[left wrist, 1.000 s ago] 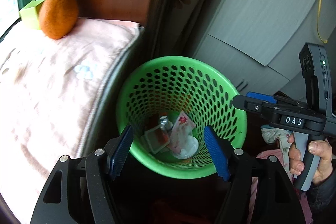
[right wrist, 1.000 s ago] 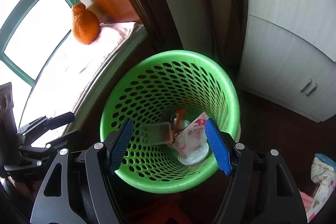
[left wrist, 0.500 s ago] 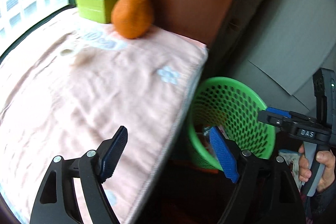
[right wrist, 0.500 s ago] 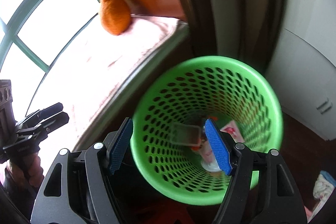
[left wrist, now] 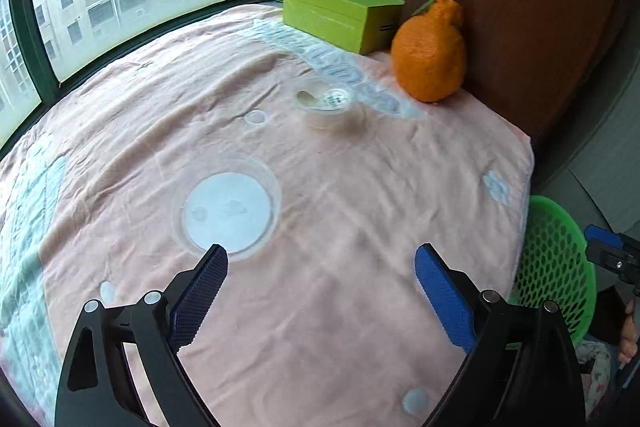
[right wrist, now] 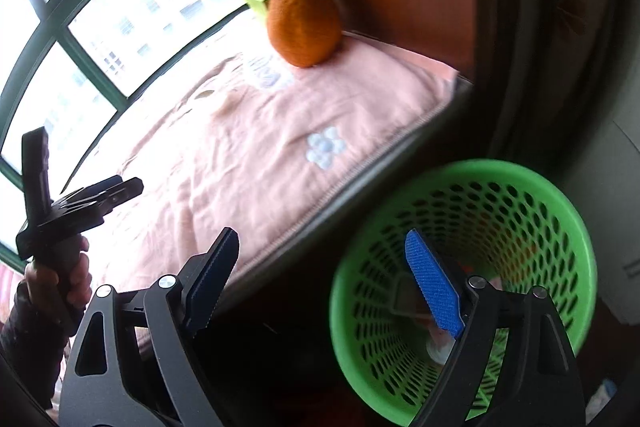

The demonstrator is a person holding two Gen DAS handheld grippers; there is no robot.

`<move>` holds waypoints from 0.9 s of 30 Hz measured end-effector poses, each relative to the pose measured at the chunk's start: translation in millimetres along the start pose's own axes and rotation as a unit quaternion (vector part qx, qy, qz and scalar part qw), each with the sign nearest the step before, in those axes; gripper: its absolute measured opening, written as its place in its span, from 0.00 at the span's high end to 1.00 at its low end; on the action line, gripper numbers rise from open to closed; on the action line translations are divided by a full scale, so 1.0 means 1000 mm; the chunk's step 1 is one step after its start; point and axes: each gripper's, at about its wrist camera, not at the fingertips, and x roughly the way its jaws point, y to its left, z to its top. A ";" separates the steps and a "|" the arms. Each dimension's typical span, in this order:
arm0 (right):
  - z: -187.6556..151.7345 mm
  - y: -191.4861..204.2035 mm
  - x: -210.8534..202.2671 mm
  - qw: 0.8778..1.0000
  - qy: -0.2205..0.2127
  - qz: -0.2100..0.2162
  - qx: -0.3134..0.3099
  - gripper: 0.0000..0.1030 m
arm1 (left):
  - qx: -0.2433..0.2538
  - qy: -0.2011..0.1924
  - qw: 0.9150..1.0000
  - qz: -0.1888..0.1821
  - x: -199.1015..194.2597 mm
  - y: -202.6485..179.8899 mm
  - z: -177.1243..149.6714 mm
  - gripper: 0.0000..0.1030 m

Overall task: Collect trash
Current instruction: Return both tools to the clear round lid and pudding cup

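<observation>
**A:** Going left to right in the left wrist view: what is left to collect?

**B:** At lower left of centre a clear plastic lid (left wrist: 228, 213) lies flat on the pink blanket (left wrist: 360, 227). Further up, near the middle, sits a small clear cup (left wrist: 326, 103) with a spoon in it. Behind it stand a green box (left wrist: 340, 15) and an orange fruit (left wrist: 430, 53), which I would not count as trash. The green basket (left wrist: 554, 263) is at the right edge, down beside the bed.

**A:** And the grippers?

**B:** The left gripper (left wrist: 320, 291) has just been opening; its jaws are spread wide with nothing between them, only blanket below. The right gripper (right wrist: 320, 283) has also been opening and is empty, its right finger hanging over the basket (right wrist: 472, 267), where some trash already lies at the bottom.

**A:** What could go wrong from here?

**B:** The lid is thin, flat and nearly see-through. I think the pads could skate over it or pinch a fold of blanket with it. The cup looks light, so a sideways nudge could tip it and spill whatever is inside onto the fabric. The picture is also blurred, so aim may be off.
</observation>
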 end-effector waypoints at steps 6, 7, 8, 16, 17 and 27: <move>0.024 0.034 0.024 0.999 0.005 0.015 -0.036 0.18 | -0.002 0.008 1.000 0.007 0.016 0.035 0.004 0.11; 0.026 0.039 0.028 0.999 0.007 0.017 -0.042 0.18 | -0.001 0.009 1.000 0.008 0.018 0.039 0.005 0.11; 0.029 0.045 0.032 0.999 0.009 0.019 -0.047 0.18 | -0.001 0.010 1.000 0.008 0.020 0.042 0.005 0.11; 0.043 0.068 0.058 0.997 0.022 0.032 -0.064 0.18 | 0.009 0.020 1.000 0.007 0.041 0.052 0.012 0.10; 0.045 0.071 0.061 0.997 0.023 0.034 -0.066 0.18 | 0.010 0.021 1.000 0.007 0.044 0.054 0.012 0.10; 0.062 0.101 0.084 0.993 0.030 0.048 -0.105 0.18 | 0.019 0.019 1.000 0.006 0.052 0.062 0.017 0.10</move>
